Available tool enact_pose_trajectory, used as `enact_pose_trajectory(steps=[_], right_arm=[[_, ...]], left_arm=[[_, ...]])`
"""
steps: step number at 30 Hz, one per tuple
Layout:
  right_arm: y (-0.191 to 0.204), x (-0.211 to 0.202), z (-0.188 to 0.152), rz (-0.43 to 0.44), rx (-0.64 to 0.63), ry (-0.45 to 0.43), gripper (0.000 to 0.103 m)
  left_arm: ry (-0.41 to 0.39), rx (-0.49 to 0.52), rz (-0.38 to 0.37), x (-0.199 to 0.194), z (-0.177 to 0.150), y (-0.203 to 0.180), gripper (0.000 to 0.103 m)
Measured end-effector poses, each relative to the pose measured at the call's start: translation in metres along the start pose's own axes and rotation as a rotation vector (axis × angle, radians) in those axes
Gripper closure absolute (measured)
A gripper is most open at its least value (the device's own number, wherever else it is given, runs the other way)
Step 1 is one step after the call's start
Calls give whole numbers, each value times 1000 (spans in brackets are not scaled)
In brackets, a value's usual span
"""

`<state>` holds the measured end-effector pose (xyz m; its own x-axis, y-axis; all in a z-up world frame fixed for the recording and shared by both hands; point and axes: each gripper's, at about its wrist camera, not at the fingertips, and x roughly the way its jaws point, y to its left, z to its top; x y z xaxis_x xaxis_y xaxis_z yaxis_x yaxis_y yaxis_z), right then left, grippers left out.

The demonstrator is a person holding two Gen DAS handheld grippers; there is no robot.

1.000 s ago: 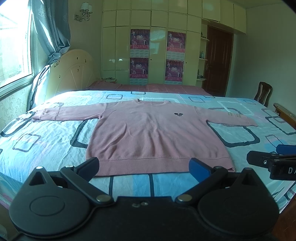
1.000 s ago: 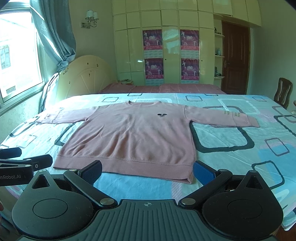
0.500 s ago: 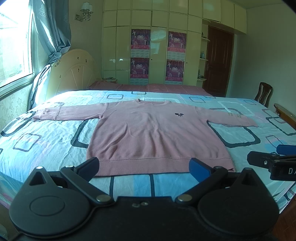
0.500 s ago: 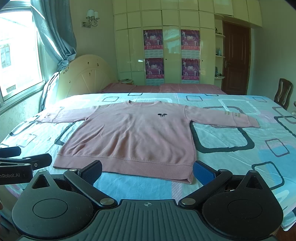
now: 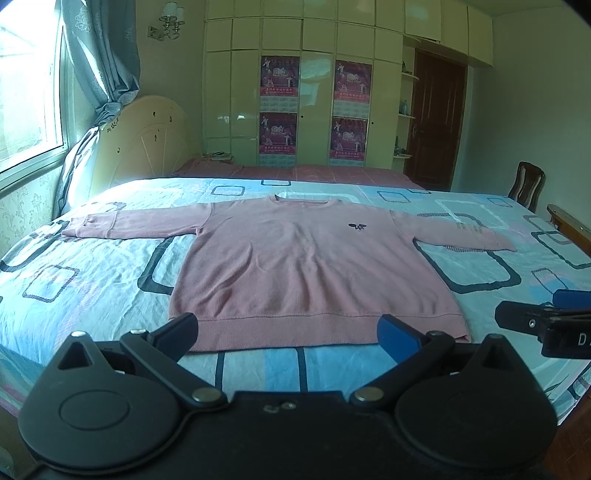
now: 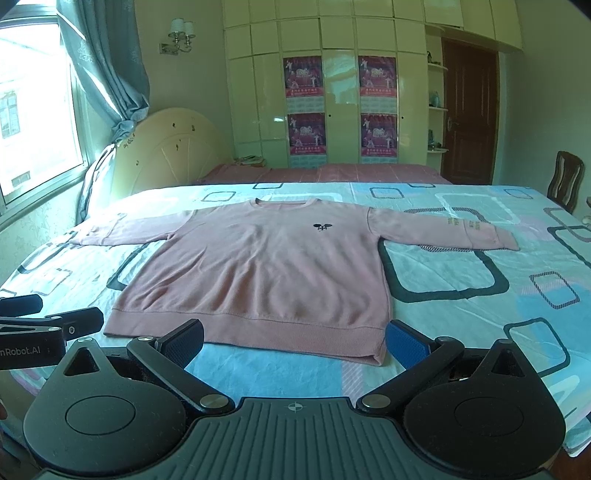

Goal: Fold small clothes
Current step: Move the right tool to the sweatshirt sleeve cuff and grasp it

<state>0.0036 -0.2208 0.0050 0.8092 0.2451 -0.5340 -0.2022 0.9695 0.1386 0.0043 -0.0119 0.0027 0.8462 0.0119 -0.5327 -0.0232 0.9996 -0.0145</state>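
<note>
The bed (image 5: pixel 92 288) carries the pink sweater (image 5: pixel 306 266), spread flat face up at 12 o'clock of both views, sleeves out toward 9 and 3 o'clock. Nothing has shifted over the last second, so folding looks not yet begun. The left tongs (image 5: pixel 286 328) and right tongs (image 6: pixel 293 338) hover spread wide over the hem, holding and touching nothing.

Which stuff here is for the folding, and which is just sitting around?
For the folding:
sweater, spread flat
bed under it
left gripper, open
right gripper, open

Just around:
chair
posters
curtain
door
wall lamp
</note>
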Motion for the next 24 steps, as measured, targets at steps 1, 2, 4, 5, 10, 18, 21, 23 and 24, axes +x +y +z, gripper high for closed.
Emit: enact_pose_trajectory(steps=[1,2,4,5,10,18,21,23,24], right_arm=[[-1,1,0,-2,2,1,0],[-3,3,1,-2,4,2,0],[-6,7,4,-3,9,3,0],[-8,10,6,-4,10,2,0],[-20,34,18,-19,29,-3,0],[-38,91,45,-64,64,6,0],[-42,116,57,-81,70,15,0],[-44,131,65,-90,79,19,0],[-45,138,70,-94,85,19,0]], left_arm=[[0,-2,-1,2,0,0,1],[1,-5,-1,4,1,0,1],[3,-9,-3,9,3,0,1],[1,-6,-3,12,4,0,1],[-4,6,9,34,12,2,1],[5,-7,-14,96,38,10,1],[31,4,-37,126,52,11,1],[51,17,-64,144,60,11,1],[60,25,-75,151,64,12,1]])
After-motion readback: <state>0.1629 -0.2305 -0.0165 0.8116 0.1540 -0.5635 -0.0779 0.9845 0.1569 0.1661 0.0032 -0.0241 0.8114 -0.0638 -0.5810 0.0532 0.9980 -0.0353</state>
